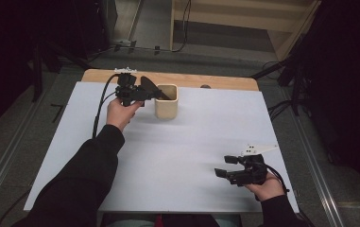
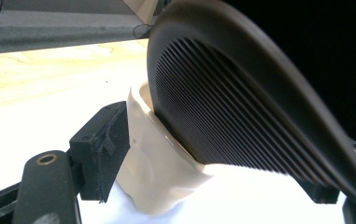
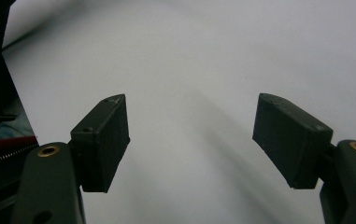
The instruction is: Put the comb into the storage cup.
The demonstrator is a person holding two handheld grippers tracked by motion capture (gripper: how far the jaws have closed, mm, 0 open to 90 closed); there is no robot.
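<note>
Ridged black comb (image 2: 241, 107), curved spine, leaning in smooth cream cup (image 2: 157, 172)

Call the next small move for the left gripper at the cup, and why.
Probably draw the left gripper back from the cup. Its jaws stand wide, and the dark comb already leans with its lower end inside the cup, apparently resting against the rim. The right gripper waits open over the table.

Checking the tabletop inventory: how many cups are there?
1. The cream cup stands near the table's far edge, a dark comb leaning in it.
</note>
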